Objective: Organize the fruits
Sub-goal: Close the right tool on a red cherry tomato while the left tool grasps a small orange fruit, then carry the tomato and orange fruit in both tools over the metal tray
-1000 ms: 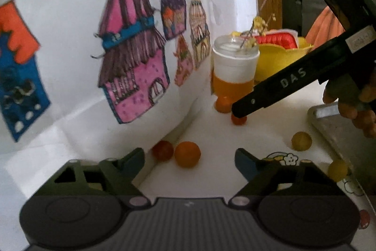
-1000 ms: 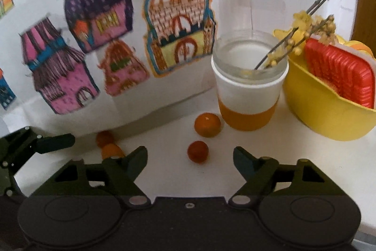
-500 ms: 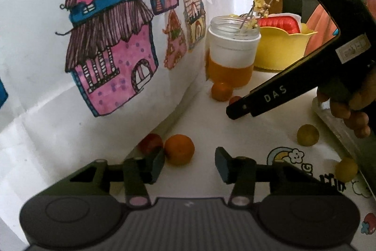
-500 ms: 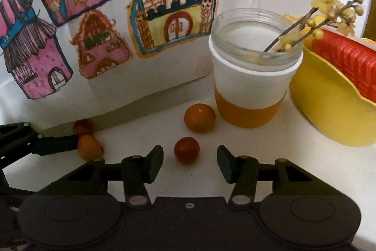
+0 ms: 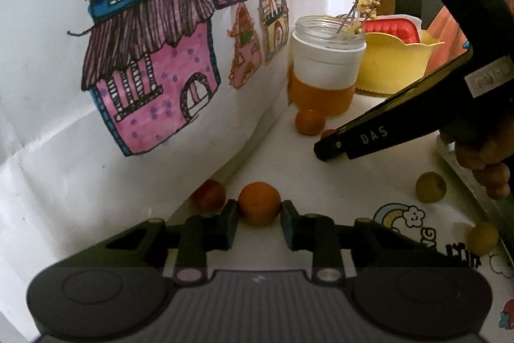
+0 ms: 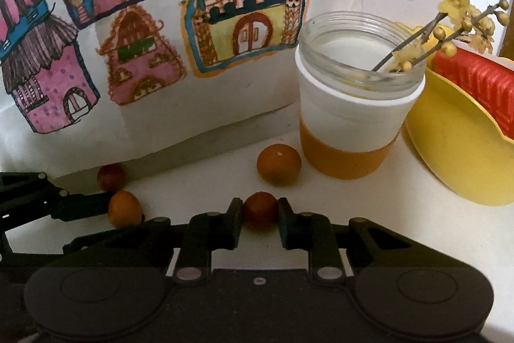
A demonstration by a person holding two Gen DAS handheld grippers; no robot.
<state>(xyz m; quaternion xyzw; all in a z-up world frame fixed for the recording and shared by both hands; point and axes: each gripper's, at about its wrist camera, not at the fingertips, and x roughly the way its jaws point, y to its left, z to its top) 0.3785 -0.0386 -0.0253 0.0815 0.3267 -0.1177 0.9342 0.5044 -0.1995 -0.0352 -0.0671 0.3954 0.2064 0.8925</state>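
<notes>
Gripping: left gripper (image 5: 259, 222), jaws just closing, pads against an orange fruit (image 5: 259, 203) at the worktop's (image 5: 337, 182) back edge.
Right gripper (image 6: 257, 222): clamped on a small red fruit (image 6: 259, 210), near the jar (image 6: 353, 105).
Others: red fruit (image 5: 208, 194) beside the wall drawing (image 5: 144, 53).

Left gripper (image 5: 259, 219) and right gripper (image 6: 259, 219) have just closed, angled downward.
</notes>
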